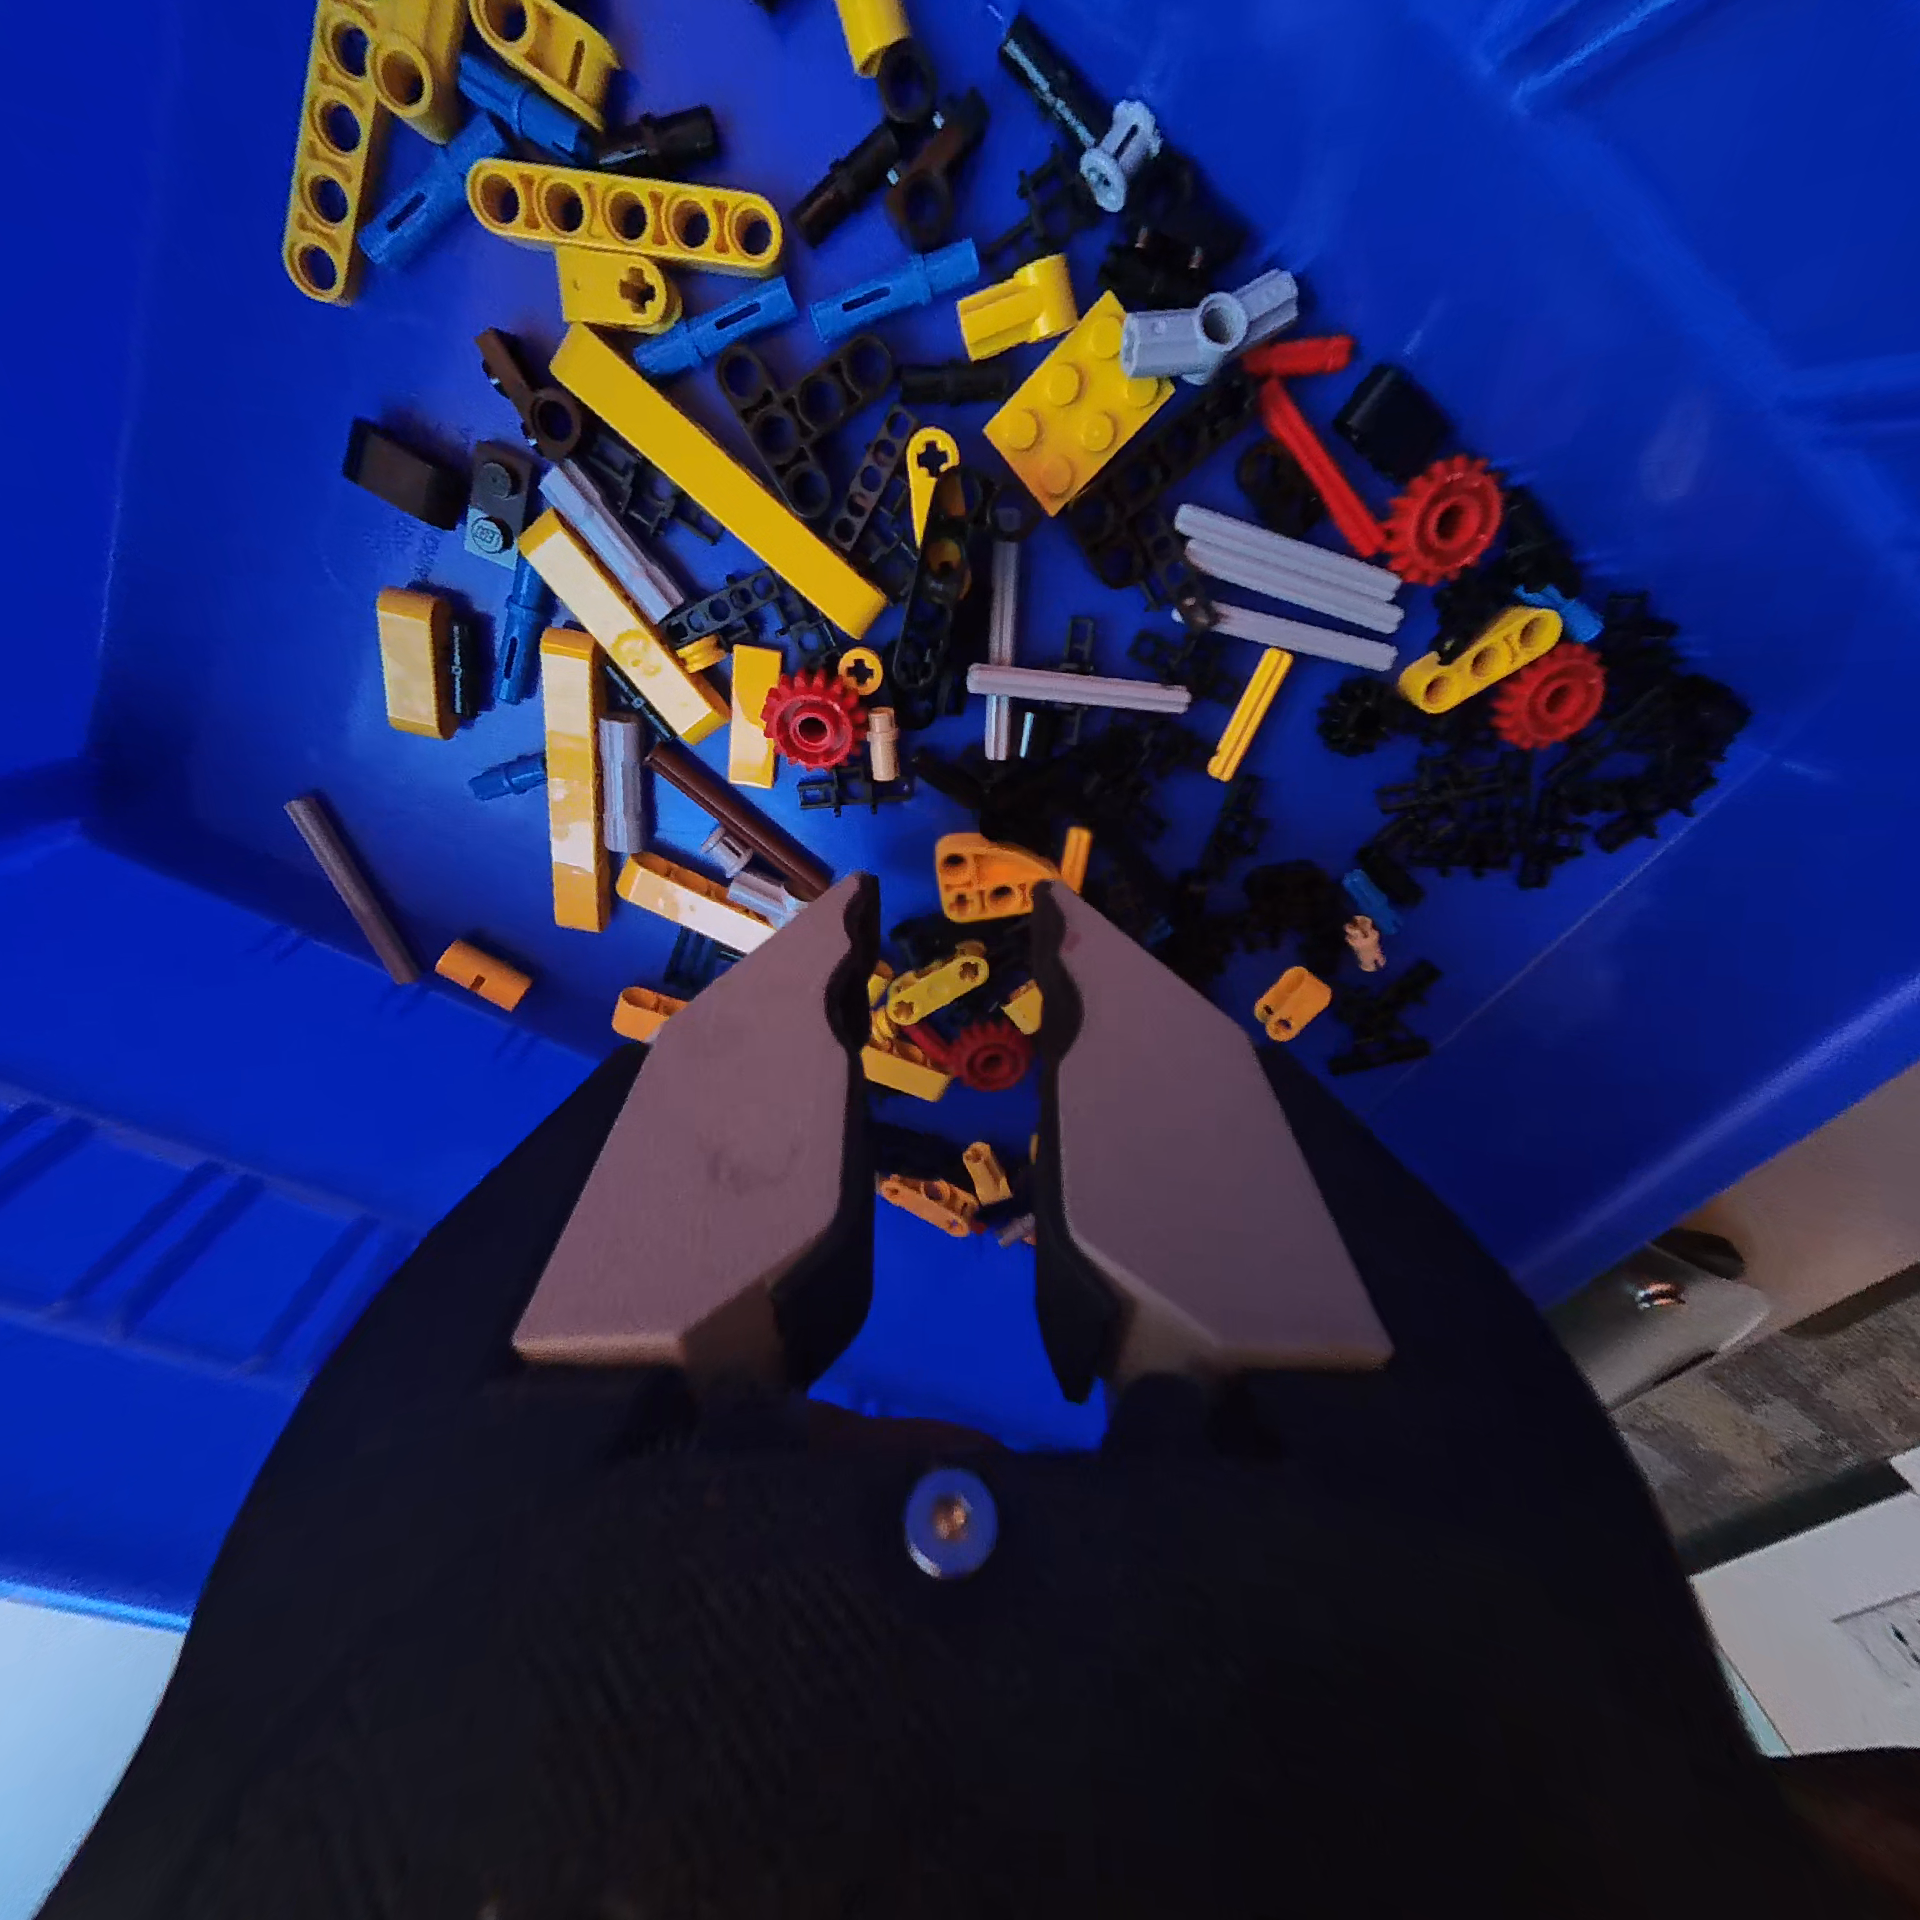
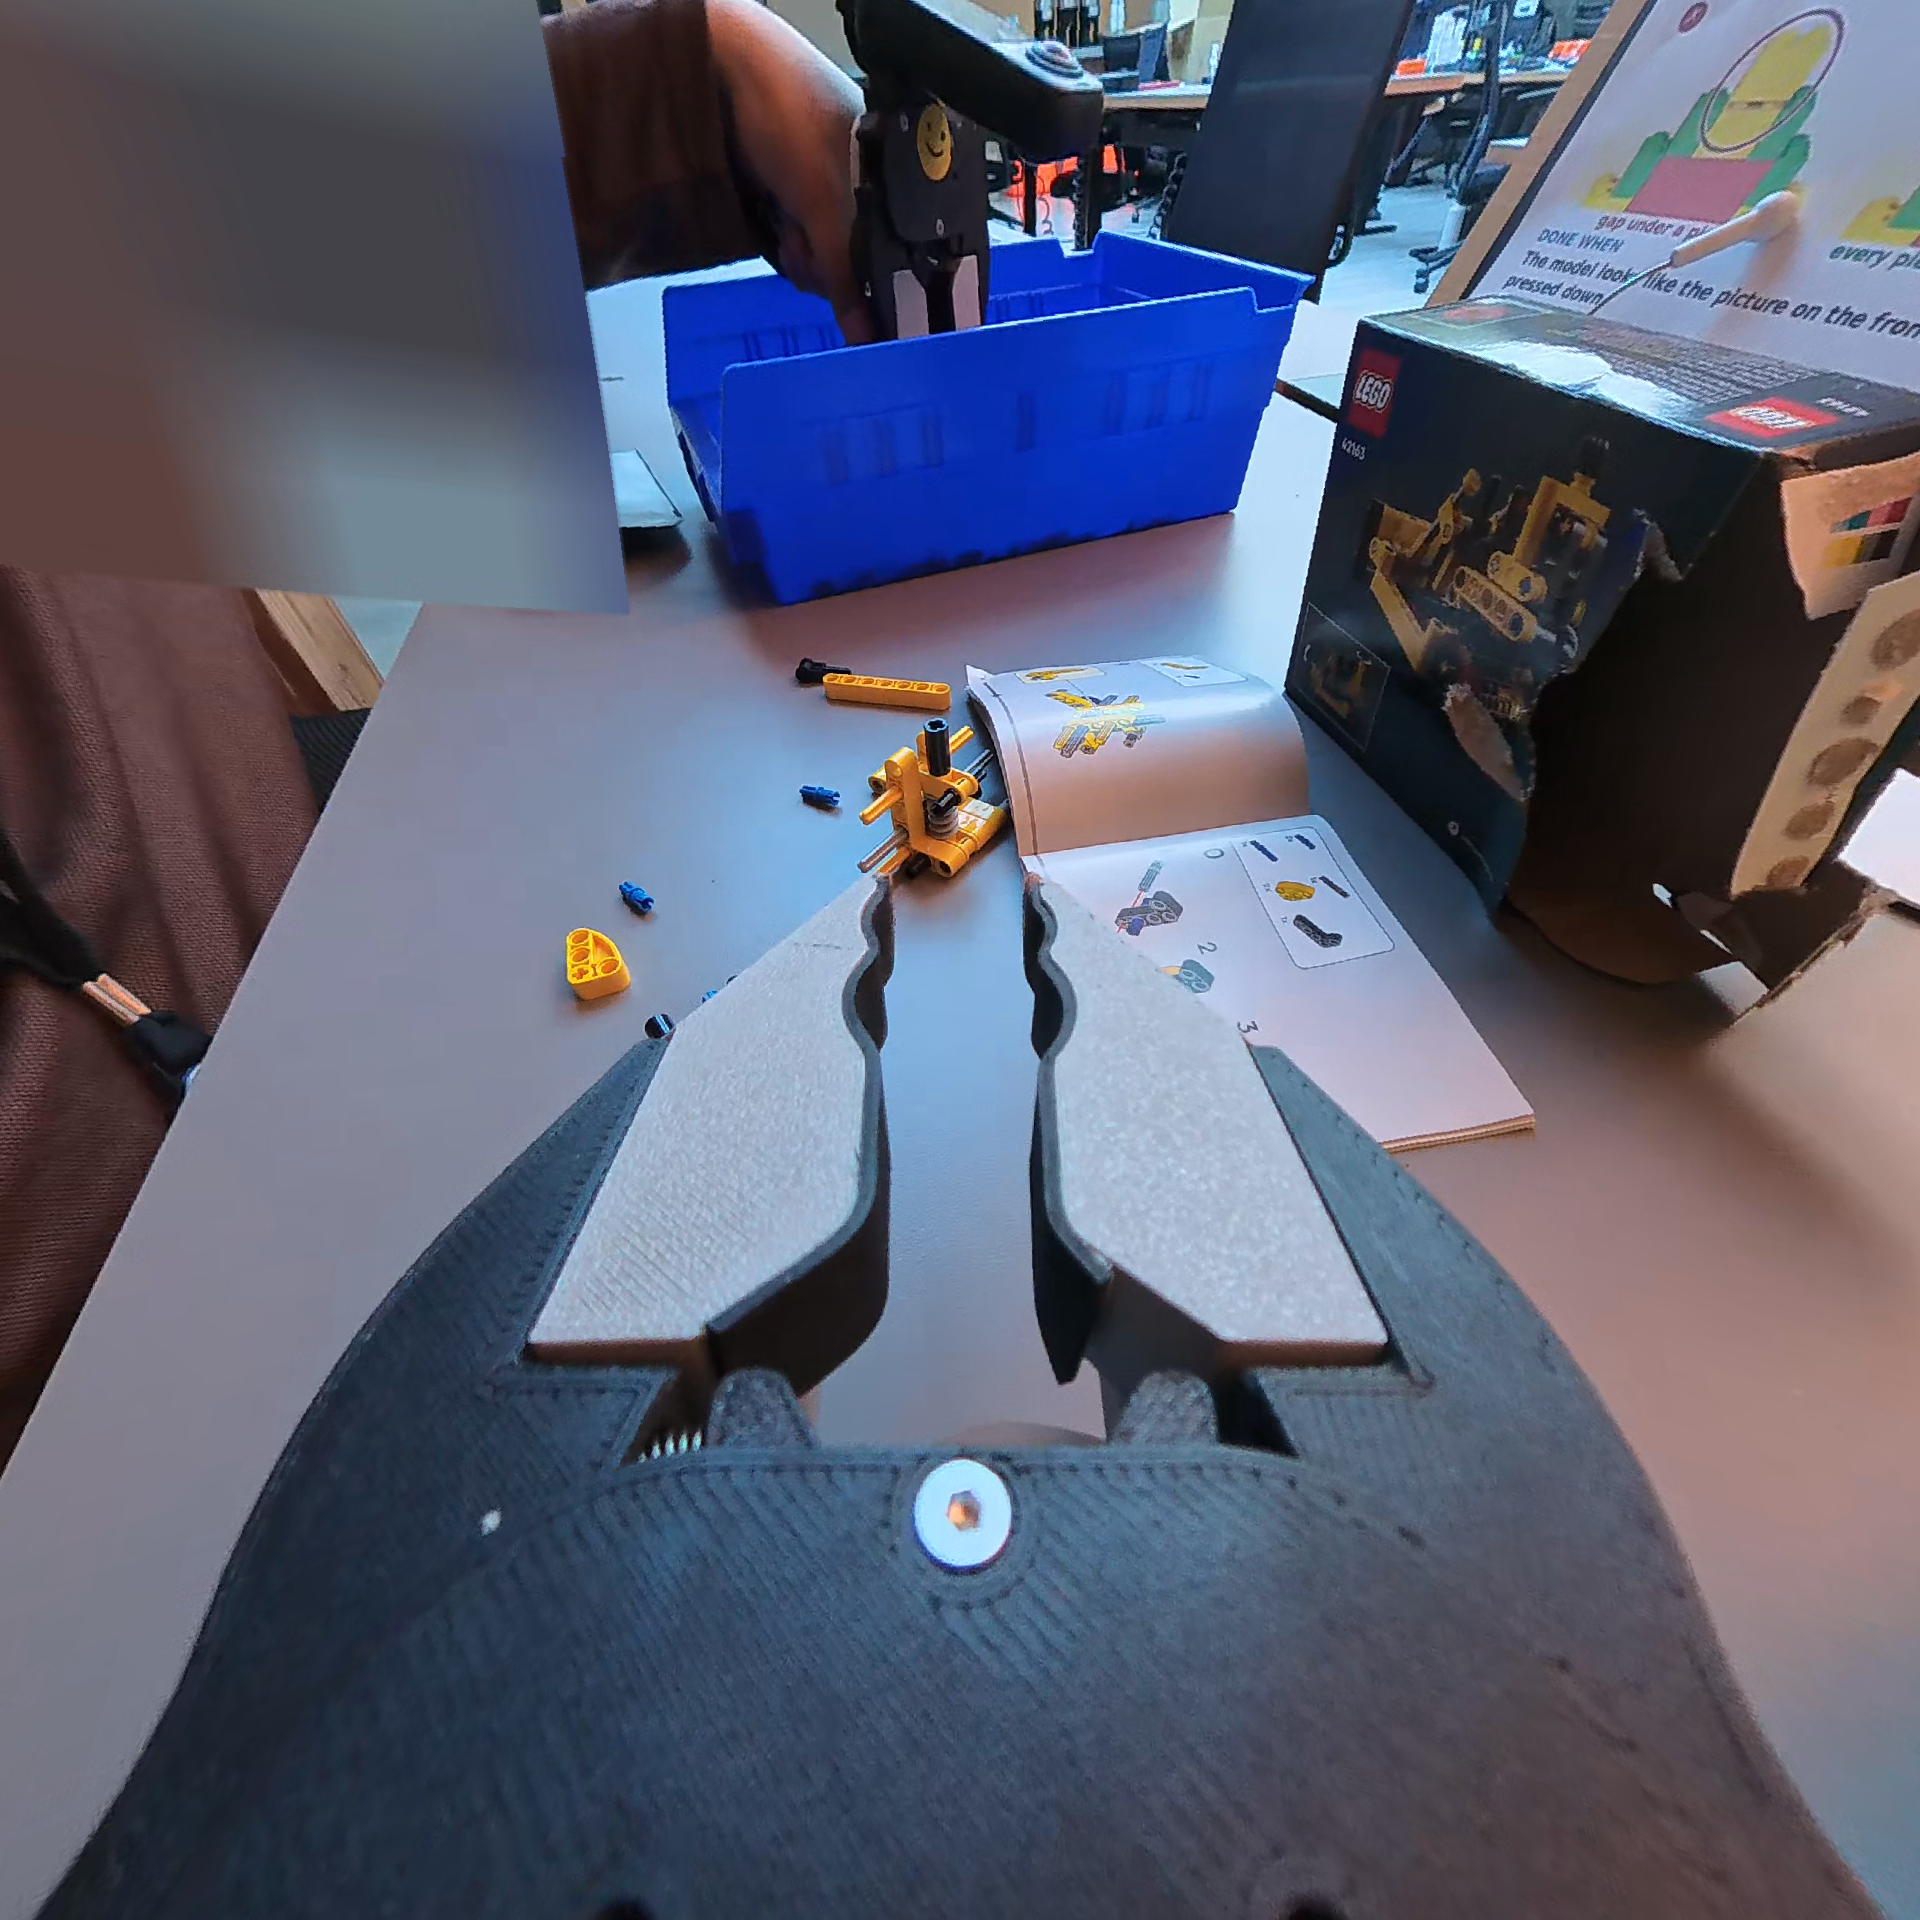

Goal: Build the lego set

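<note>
The left gripper (image 1: 954, 914) hangs inside the blue bin (image 1: 1558, 260) with its jaws parted and empty, above a small heap of loose lego pieces (image 1: 790, 499); black parts on the right blur together. The right gripper (image 2: 956, 899) hovers over the table (image 2: 499, 727), likewise spread and holding nothing, just short of the partly built yellow assembly (image 2: 930, 805) beside the open instruction booklet (image 2: 1195, 831). The torn set box (image 2: 1538, 582) is cut off at the right edge.

Loose parts: you had a mixed pile (image 1: 935, 582) in the blue bin (image 2: 987, 457)
Assembly: your yellow sub-build (image 2: 932, 805) stood beside the open booklet (image 2: 1195, 831)
</note>
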{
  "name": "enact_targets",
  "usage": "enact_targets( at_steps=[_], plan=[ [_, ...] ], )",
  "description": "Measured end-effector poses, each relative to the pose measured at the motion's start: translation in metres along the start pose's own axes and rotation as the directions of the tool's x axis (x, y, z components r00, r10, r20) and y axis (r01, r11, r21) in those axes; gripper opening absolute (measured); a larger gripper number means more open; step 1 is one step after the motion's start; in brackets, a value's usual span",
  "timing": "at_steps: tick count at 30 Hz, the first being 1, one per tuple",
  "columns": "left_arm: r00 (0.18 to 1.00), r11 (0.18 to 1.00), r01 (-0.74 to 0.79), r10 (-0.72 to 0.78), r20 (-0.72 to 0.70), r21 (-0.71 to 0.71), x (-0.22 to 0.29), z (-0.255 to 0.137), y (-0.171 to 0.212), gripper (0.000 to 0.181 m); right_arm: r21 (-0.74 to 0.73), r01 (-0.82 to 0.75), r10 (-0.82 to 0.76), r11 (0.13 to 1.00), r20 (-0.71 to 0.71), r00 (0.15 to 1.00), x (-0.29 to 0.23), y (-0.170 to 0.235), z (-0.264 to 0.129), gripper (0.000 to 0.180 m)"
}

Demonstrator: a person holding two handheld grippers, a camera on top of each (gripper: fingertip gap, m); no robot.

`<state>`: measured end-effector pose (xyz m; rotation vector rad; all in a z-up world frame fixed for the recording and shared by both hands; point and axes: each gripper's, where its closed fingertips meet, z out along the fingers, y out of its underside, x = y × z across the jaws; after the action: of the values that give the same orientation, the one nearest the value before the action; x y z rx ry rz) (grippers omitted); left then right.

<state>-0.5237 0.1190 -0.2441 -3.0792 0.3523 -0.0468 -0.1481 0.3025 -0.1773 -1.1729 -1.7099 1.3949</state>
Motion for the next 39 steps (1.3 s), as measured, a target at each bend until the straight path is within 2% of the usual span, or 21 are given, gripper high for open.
enact_targets(
  at_steps=[5,7,14,15,20,24,29,36,39],
  plan=[
    [0.999,1.000,-0.013,0.013,-0.035,-0.004,0.006,0.001,0.002,0.023,-0.003,0.003,-0.003,1.000,0.005,1.000,-0.001,0.000,0.000,0.021],
    [0.998,1.000,-0.024,0.024,-0.064,0.001,0.011,0.001,0.000,0.014,-0.005,0.005,-0.005,1.000,0.007,1.000,-0.001,0.001,0.001,0.021],
    [0.998,0.999,-0.033,0.035,-0.061,0.027,0.009,-0.001,-0.005,0.012,-0.010,0.013,-0.013,1.000,0.009,1.000,-0.003,0.001,0.001,0.021],
    [0.998,0.998,-0.031,0.034,-0.050,0.052,0.007,-0.004,-0.008,0.000,-0.009,0.013,-0.013,1.000,0.009,1.000,-0.003,0.001,0.001,0.020],
    [1.000,0.999,-0.023,0.024,-0.004,0.043,0.002,-0.014,-0.003,0.000,-0.010,0.011,-0.011,1.000,0.013,1.000,-0.004,0.001,0.001,0.020],
    [1.000,0.999,0.003,-0.002,-0.019,0.038,0.006,-0.010,-0.002,0.000,-0.015,0.017,-0.016,1.000,0.017,1.000,-0.005,0.002,0.001,0.020],
    [1.000,1.000,0.005,-0.005,-0.021,0.026,0.008,-0.003,-0.002,0.016,-0.017,0.020,-0.019,1.000,0.020,1.000,-0.006,0.002,0.002,0.020],
    [0.998,0.999,0.026,-0.023,-0.054,0.039,0.009,-0.001,-0.006,0.005,-0.018,0.021,-0.020,1.000,0.022,1.000,-0.007,0.002,0.002,0.020],
    [0.996,0.998,0.039,-0.035,-0.079,0.051,0.011,-0.001,-0.007,0.006,-0.017,0.020,-0.020,1.000,0.022,1.000,-0.007,0.002,0.002,0.020]
  ],
)
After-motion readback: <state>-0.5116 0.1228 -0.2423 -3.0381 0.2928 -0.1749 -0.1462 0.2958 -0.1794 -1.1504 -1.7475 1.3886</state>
